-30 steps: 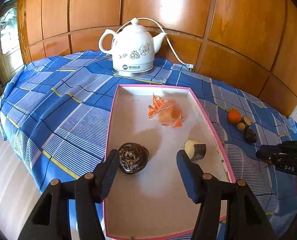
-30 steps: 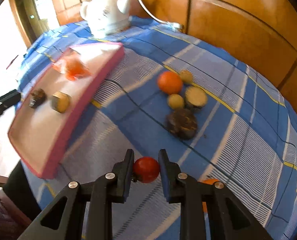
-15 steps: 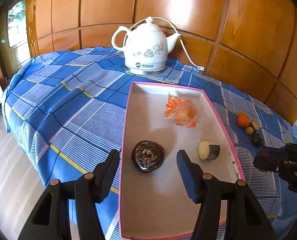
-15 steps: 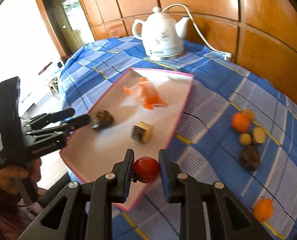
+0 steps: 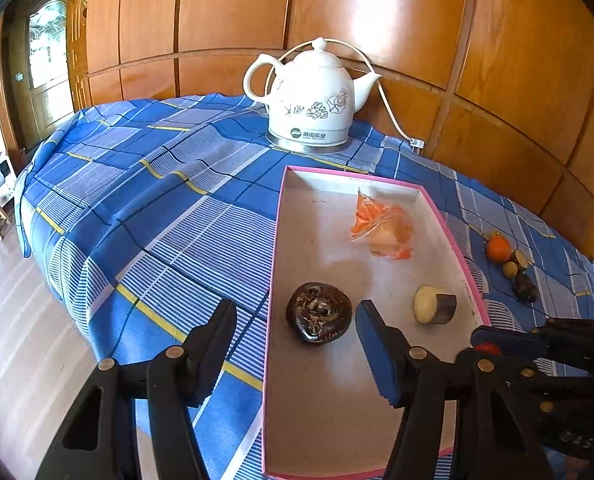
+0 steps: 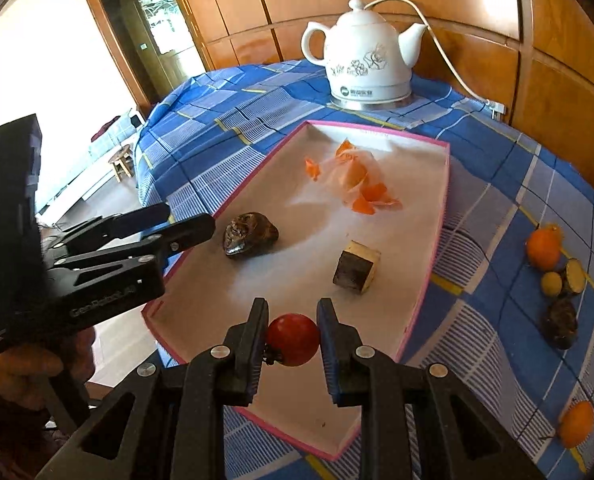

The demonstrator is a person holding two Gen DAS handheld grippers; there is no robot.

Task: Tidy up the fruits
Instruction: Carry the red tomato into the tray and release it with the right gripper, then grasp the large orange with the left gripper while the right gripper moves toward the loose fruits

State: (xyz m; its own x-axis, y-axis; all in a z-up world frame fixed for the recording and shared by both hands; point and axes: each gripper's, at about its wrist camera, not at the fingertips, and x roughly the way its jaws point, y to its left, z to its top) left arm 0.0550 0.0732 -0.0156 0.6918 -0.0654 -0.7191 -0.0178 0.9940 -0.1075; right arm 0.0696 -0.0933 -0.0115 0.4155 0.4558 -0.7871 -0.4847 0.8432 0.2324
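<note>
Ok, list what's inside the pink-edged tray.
In the tray: a dark wrinkled fruit, a cut chunk with pale flesh, and a clear bag of orange pieces. The right gripper covers part of the near floor.

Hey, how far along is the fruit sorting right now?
Done: the pink-edged tray already holds a dark wrinkled fruit, a cut chunk and a bag of orange pieces.
In hand: the right gripper clamps a red fruit over the tray's near end; the left gripper is open and empty.
Left: two oranges and a few small fruits on the tablecloth.
</note>
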